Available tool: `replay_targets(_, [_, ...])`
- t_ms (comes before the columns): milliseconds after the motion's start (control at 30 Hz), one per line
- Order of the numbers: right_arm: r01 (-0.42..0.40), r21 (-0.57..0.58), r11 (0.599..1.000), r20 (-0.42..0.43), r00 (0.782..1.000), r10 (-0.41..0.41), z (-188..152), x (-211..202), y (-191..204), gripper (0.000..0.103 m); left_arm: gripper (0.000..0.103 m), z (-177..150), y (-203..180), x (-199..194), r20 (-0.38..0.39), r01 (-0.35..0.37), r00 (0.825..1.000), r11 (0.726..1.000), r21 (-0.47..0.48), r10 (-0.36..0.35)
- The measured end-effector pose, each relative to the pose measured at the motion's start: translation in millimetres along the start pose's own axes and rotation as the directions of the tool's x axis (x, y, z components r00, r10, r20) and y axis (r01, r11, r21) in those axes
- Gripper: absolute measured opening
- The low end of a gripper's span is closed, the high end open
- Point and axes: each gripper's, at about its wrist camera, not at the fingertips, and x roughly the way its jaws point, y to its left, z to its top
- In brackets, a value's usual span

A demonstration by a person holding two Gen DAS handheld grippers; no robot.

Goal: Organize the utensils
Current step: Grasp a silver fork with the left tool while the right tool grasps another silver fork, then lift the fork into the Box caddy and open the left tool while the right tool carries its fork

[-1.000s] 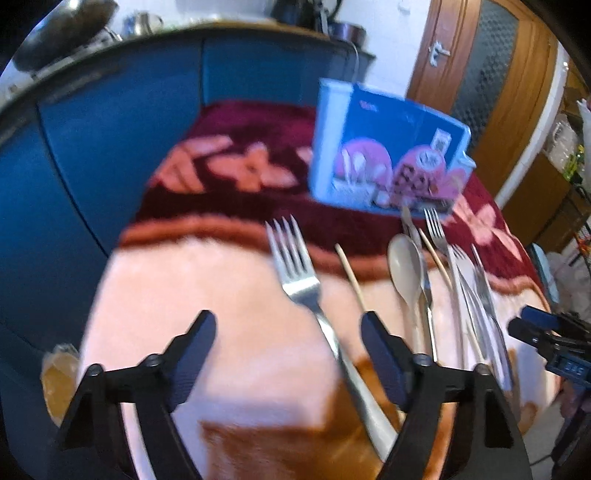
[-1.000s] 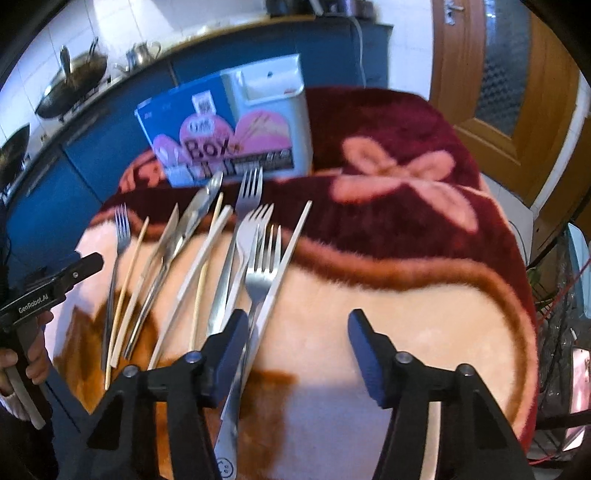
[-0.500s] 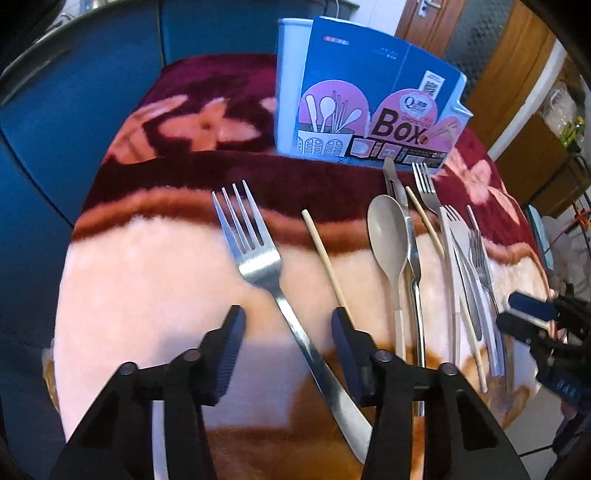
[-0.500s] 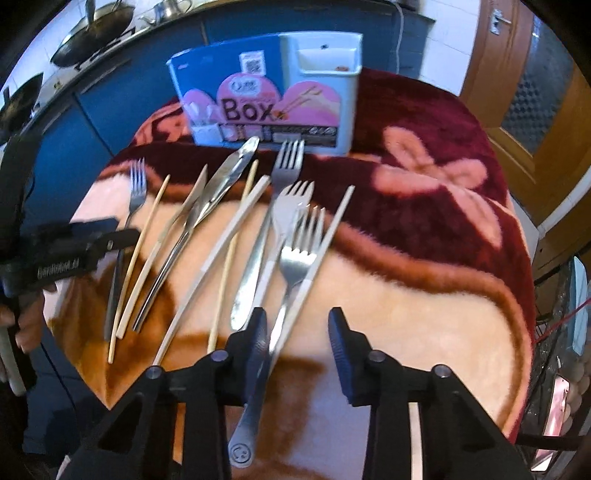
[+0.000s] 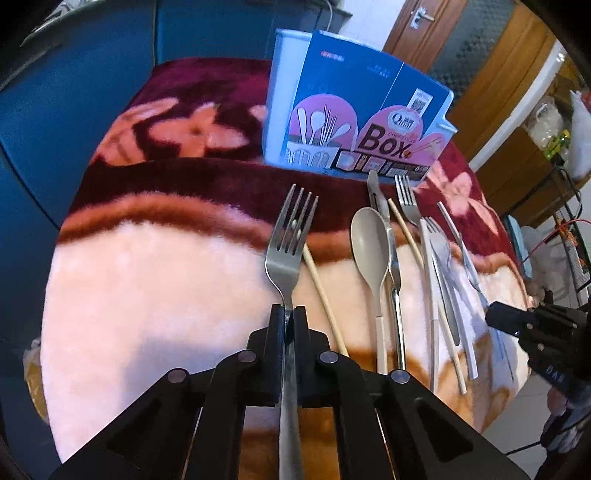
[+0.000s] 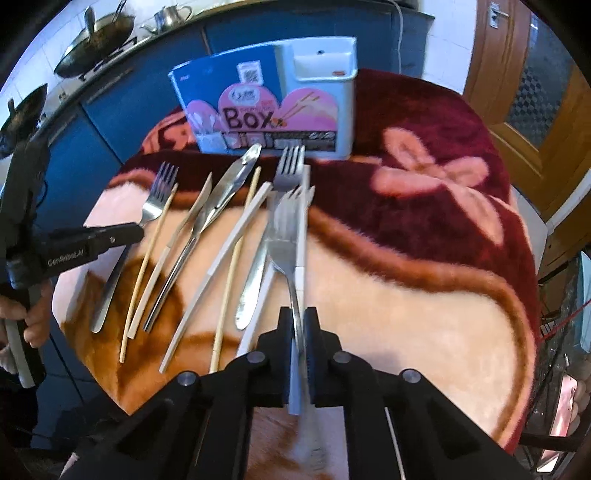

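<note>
- Utensils are laid in a row on a plush blanket point(image 5: 147, 280) of cream, brown and maroon, handles toward the cameras.
- Left gripper point(image 5: 289, 314) is seen pinched tight on the neck of a steel fork point(image 5: 290, 236); tines point away, toward the box point(image 5: 354, 122).
- Just right of that fork a chopstick point(image 5: 323, 291) lies on the blanket, its far end close beside the fork head.
- Further right a grey spoon point(image 5: 371, 247) is seen, with a knife point(image 5: 391, 266) alongside it and a cluster of forks and sticks beyond.
- Right gripper point(image 6: 299, 325) is closed on a second fork point(image 6: 286, 236); a white stick point(image 6: 301, 236) also runs between the jaws, touching that fork, so both appear to be pinched.
- Under and left of the second fork a third fork point(image 6: 290, 166) is partly covered; overlap there is dense and edges cannot be separated.
- Box stands upright at the far edge of the row, labelled "Box", white holder section at one end.
- Blue cabinets point(image 6: 110, 122) are seen behind the table, with a wok point(image 6: 96, 29) and kettle point(image 6: 168, 16) on the counter.
- A wooden door point(image 6: 532, 92) is noted at far right.
</note>
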Motion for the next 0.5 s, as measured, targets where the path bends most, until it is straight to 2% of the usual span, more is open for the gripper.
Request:
replay_targets(167, [0.011, 0.046, 0.999, -0.005, 1.0, -0.011, -1.1, -1.2, -16.6, 0.008, 0.005, -3.1, 6.7, -11.1, 0.078, 0.019, 0.997, 1.0, -0.011, -0.019])
replay_targets(300, [0.017, 0.062, 0.998, -0.051, 0.999, -0.014, 0.0, 5.1, -26.8, 0.009, 0.004, -2.5, 10.9, -17.7, 0.125, 0.055, 0.991, 0.998, -0.033, -0.051])
replay_targets(433, [0.016, 0.074, 0.997, -0.039, 0.999, -0.013, 3.8, 2.4, -29.2, 0.023, 0.003, -3.0, 10.6, -29.5, 0.196, 0.072, 0.978, 0.997, -0.032, -0.064])
replay_targets(500, [0.01, 0.081, 0.997, -0.017, 1.0, -0.009, 11.5, -0.2, -30.2, 0.023, 0.001, -2.4, 10.0, -36.3, 0.234, 0.076, 0.97, 0.997, -0.026, -0.068])
